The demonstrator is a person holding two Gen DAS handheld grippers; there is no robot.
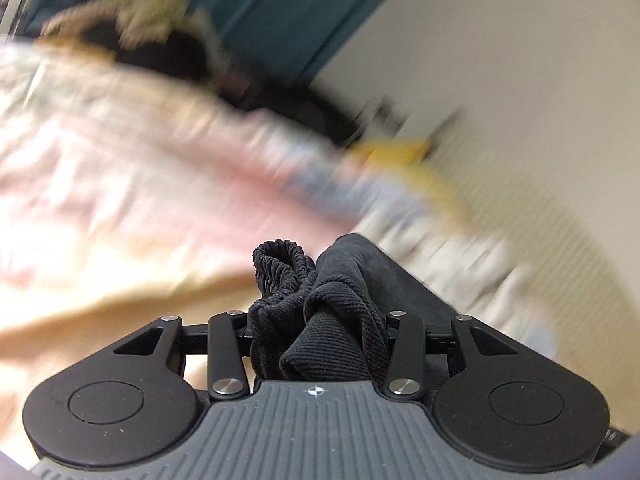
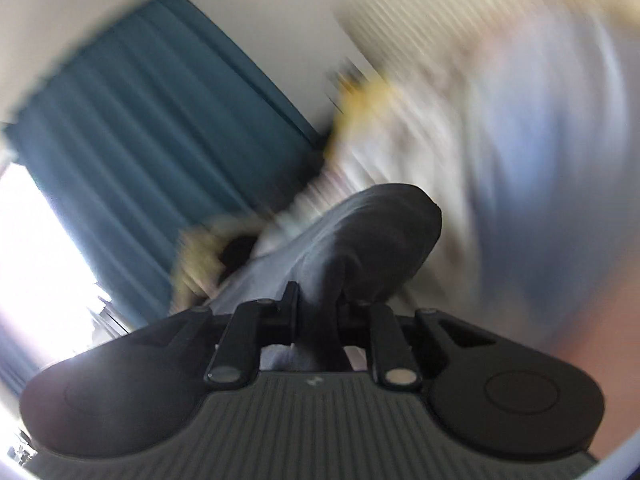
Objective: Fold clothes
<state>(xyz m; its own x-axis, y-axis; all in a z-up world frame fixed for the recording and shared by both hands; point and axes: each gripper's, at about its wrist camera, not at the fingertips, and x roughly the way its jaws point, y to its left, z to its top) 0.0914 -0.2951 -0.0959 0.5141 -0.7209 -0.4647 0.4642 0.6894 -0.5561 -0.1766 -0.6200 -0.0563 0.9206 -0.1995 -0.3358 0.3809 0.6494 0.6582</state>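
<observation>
A black ribbed garment (image 1: 332, 300) with an elastic waistband is bunched between the jaws of my left gripper (image 1: 318, 320), which is shut on a thick wad of it. The same dark garment (image 2: 360, 240) runs forward from my right gripper (image 2: 318, 312), whose jaws stand close together and are shut on a thin fold of the cloth. Fingertips of both grippers are buried in fabric. Both views are heavily blurred.
A pink and white bedspread (image 1: 120, 160) fills the left wrist view, with a pile of light blue, white and yellow clothes (image 1: 400, 176) on it. A teal curtain (image 2: 160, 140) hangs beside a bright window (image 2: 36, 248). A wicker basket (image 1: 132, 28) stands at the far edge.
</observation>
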